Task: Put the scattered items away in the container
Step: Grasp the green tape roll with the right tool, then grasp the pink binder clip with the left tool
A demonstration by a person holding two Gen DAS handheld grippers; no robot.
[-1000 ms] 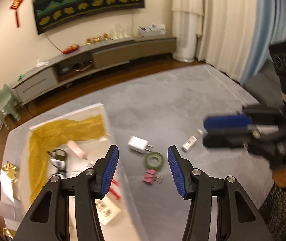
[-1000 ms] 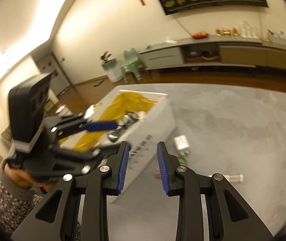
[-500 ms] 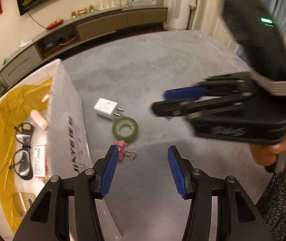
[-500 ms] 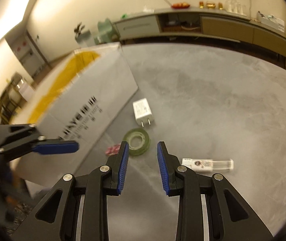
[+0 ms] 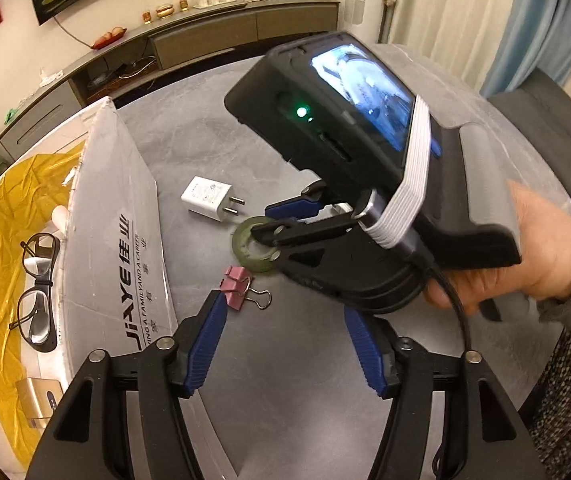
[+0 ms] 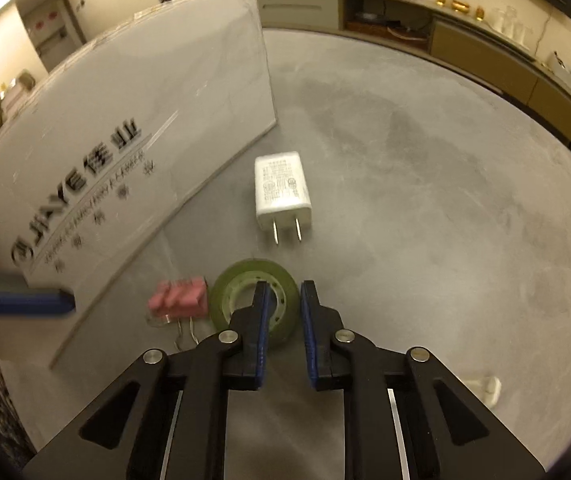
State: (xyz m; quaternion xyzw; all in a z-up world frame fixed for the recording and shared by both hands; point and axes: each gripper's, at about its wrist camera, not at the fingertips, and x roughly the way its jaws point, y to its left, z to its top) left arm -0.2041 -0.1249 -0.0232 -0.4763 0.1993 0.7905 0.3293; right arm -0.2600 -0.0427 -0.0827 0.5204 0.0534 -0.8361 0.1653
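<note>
Right gripper (image 6: 281,292) – ribbed blue pads slightly apart, straddling rim of glossy green tape ring (image 6: 241,284). Left gripper (image 5: 285,320) spread wide, empty. Glasses (image 5: 37,288) inside box (image 5: 125,240) – left view only.

Matt grey carpet (image 6: 425,184), glossy white plastic charger (image 6: 282,188), translucent green tape roll (image 6: 241,280).

Grey carpet (image 6: 425,208): box (image 6: 133,120), charger (image 6: 281,188), tape roll (image 6: 225,300), pink clip (image 6: 177,300).

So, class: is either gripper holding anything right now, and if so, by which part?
Nothing is held yet. The right gripper is open, with one finger in the hole of the tape roll and the other outside its wall. The left gripper is open and empty.
</note>
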